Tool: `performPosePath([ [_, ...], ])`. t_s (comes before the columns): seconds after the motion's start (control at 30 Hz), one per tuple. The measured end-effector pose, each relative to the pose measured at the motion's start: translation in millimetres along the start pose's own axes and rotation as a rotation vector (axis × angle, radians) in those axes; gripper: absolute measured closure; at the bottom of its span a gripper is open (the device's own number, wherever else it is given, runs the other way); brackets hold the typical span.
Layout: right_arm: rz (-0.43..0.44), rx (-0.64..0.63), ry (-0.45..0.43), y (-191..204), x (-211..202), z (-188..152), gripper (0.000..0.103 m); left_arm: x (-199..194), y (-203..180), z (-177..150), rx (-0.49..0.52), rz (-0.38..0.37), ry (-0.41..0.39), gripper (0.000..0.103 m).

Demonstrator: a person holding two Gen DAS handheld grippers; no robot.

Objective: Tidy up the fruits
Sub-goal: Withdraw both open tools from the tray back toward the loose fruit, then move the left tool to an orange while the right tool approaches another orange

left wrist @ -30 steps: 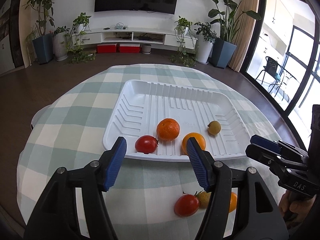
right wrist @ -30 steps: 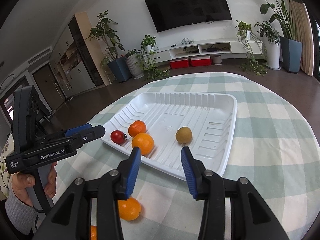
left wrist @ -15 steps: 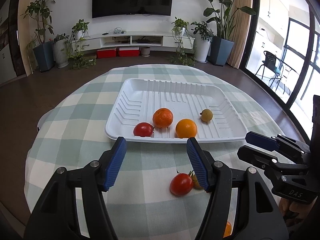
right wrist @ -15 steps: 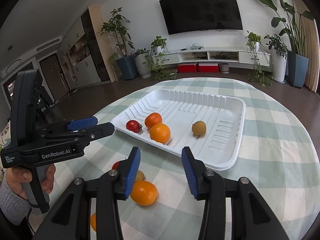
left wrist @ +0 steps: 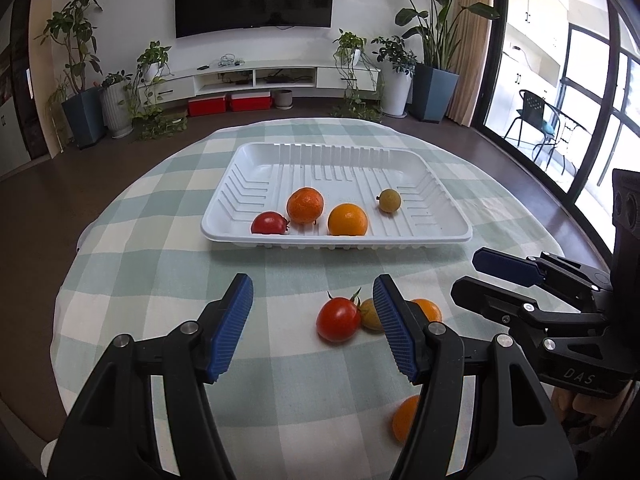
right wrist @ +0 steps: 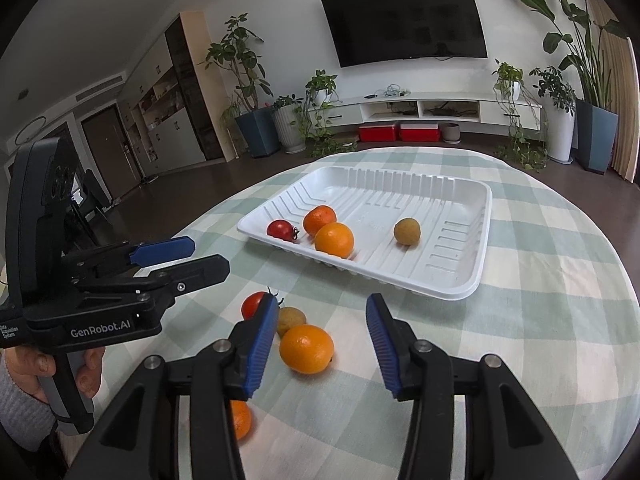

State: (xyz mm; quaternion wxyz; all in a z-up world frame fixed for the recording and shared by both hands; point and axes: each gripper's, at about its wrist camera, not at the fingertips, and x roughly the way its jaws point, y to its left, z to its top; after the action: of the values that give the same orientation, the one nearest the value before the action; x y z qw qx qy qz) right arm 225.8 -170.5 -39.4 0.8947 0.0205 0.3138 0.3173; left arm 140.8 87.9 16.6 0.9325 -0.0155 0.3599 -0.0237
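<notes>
The right claw (right wrist: 322,346) is seen empty, its jaws opening above a loose orange (right wrist: 306,348) on the desk (right wrist: 540,320). The left claw (left wrist: 312,330) is held apart, empty. Two oranges, a tomato (left wrist: 269,223) and a small brownish fruit (left wrist: 389,200) are contained in the white tray (left wrist: 448,216).

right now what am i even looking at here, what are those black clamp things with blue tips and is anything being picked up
Those are two hand-held grippers, one in each of a person's hands, each carrying a camera that looks along its blue fingers. One picture is from the left gripper, the other from the right gripper. On the checked tablecloth a white tray holds two oranges, a tomato and a small brownish fruit. Loose in front lie another tomato, a small brownish fruit and two oranges. Neither gripper holds anything; the right one's jaws are opening.
</notes>
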Motion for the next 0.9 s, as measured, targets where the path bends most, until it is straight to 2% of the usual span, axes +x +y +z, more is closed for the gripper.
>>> performPosePath([
  [0.9, 0.009, -0.006, -0.008, 12.3, -16.5, -16.7, 0.053, -13.7, -49.4, -52.1, 0.091, -0.082, 0.095, 0.042],
])
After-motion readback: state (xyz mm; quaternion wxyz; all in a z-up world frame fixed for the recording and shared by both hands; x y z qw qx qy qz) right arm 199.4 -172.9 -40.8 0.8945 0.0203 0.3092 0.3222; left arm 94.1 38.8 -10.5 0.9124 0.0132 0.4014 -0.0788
